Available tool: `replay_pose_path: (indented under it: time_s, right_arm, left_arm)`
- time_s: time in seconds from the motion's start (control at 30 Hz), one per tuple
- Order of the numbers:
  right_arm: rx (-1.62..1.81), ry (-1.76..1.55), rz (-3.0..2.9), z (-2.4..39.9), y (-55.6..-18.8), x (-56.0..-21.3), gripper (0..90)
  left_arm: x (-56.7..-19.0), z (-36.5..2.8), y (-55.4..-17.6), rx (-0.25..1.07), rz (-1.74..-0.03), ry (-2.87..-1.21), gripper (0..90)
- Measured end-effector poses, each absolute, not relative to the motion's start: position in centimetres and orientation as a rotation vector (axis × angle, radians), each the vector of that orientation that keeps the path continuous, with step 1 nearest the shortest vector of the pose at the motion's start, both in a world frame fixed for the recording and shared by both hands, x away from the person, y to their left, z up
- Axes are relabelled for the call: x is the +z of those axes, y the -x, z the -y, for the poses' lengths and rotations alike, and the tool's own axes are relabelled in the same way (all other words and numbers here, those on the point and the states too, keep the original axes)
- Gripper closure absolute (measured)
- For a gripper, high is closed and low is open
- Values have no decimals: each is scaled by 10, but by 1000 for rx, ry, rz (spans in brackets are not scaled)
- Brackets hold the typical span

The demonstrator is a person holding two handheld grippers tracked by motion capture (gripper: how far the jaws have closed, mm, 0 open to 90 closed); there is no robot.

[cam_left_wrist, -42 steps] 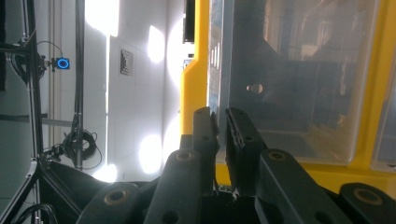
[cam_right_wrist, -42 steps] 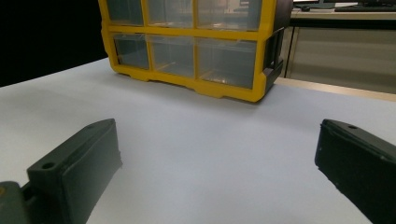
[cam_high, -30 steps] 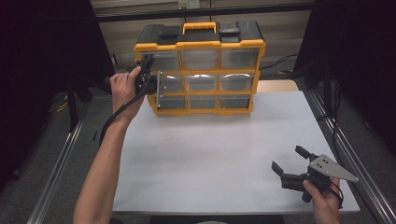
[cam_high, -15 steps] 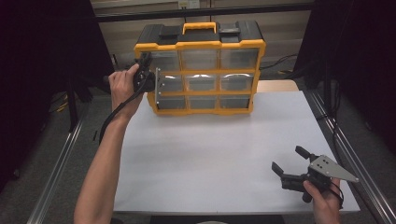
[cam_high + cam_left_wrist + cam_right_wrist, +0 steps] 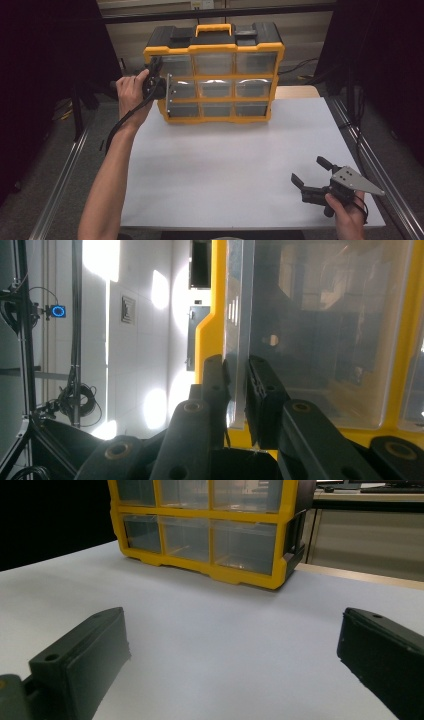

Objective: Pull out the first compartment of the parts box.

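This looks like a lab or test room set up for recording. A plain white table with metal rails along its sides stands in a space closed off by dark curtains. On it sits a yellow and black parts cabinet with clear drawers, the kind kept in a workshop. The left gripper view shows a tiled white wall with bright light patches, a tripod with coiled cables, and a device with a glowing blue ring mounted on a stand. Behind the cabinet in the right gripper view runs a desk.
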State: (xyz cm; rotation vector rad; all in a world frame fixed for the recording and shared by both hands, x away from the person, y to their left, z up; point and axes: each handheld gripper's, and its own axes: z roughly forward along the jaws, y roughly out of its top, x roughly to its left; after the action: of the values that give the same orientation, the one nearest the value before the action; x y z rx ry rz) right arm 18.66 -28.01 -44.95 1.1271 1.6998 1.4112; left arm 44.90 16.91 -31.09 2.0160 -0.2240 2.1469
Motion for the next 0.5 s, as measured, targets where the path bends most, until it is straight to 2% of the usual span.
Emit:
replay_pose_path:
  time_s: [0.5]
  right_arm:
    - [1412,-1127,-1700,280,-188,-450,0]
  left_arm:
    - [-313,-171,-440,2148,253,-1995,804]
